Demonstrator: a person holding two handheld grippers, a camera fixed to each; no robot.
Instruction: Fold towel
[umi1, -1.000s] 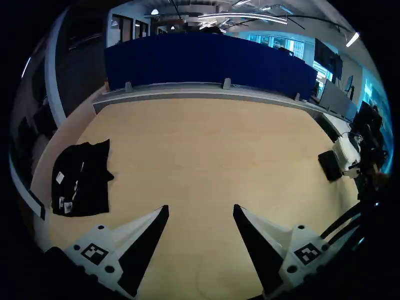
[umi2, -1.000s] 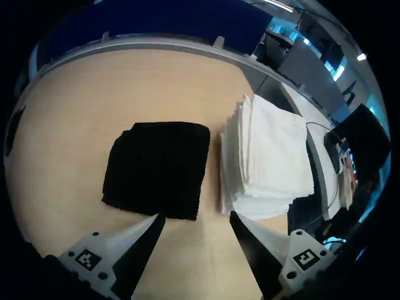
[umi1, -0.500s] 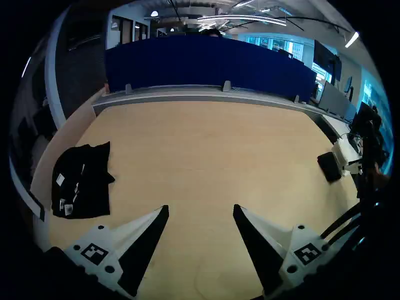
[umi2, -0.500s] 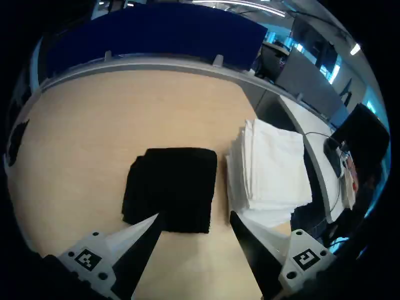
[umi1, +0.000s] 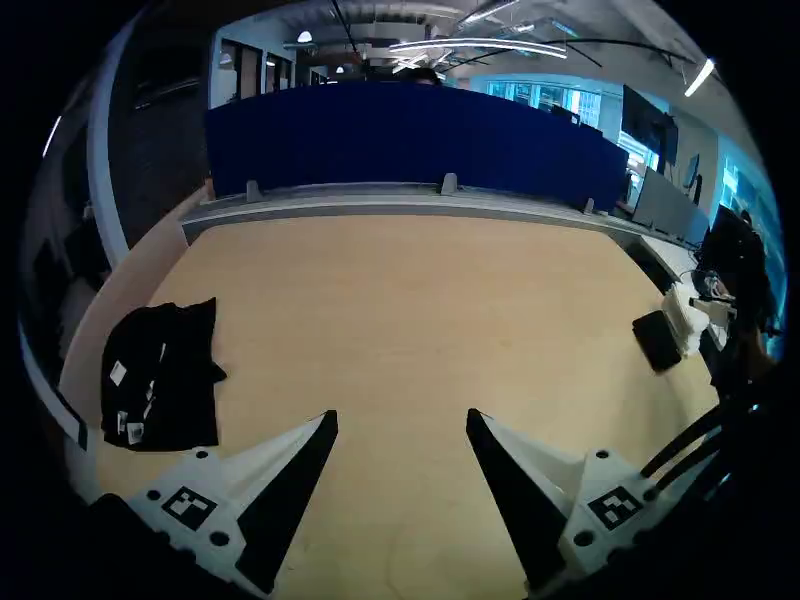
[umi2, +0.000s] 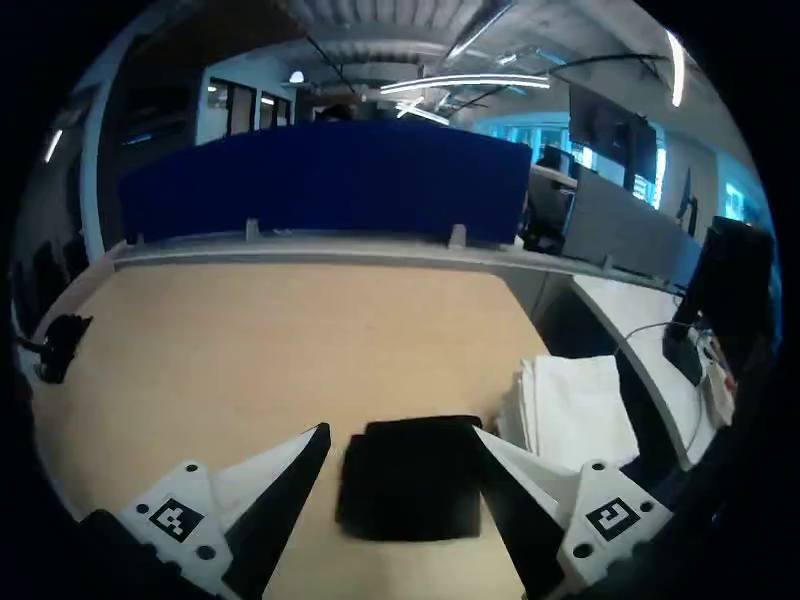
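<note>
In the right gripper view, a folded black towel (umi2: 412, 478) lies flat on the wooden table, right below and between the fingers of my right gripper (umi2: 398, 434), which stands open and apart from it. A stack of folded white towels (umi2: 578, 412) sits just to its right. In the left gripper view, my left gripper (umi1: 402, 416) is open over bare table. A crumpled pile of black towels with white tags (umi1: 160, 374) lies at the table's left edge. The folded black towel (umi1: 657, 339) and white stack (umi1: 686, 316) appear small at far right.
A light wooden table (umi1: 420, 300) is bounded at the back by a grey rail and a blue partition (umi1: 410, 135). Right of the table stand a dark monitor (umi2: 730, 290) and cables on a neighbouring desk. Office space lies beyond.
The right gripper has tilted up and drawn back, so the folded black towel slid down in its view to lie between the fingers. The left gripper view shifted only slightly.
</note>
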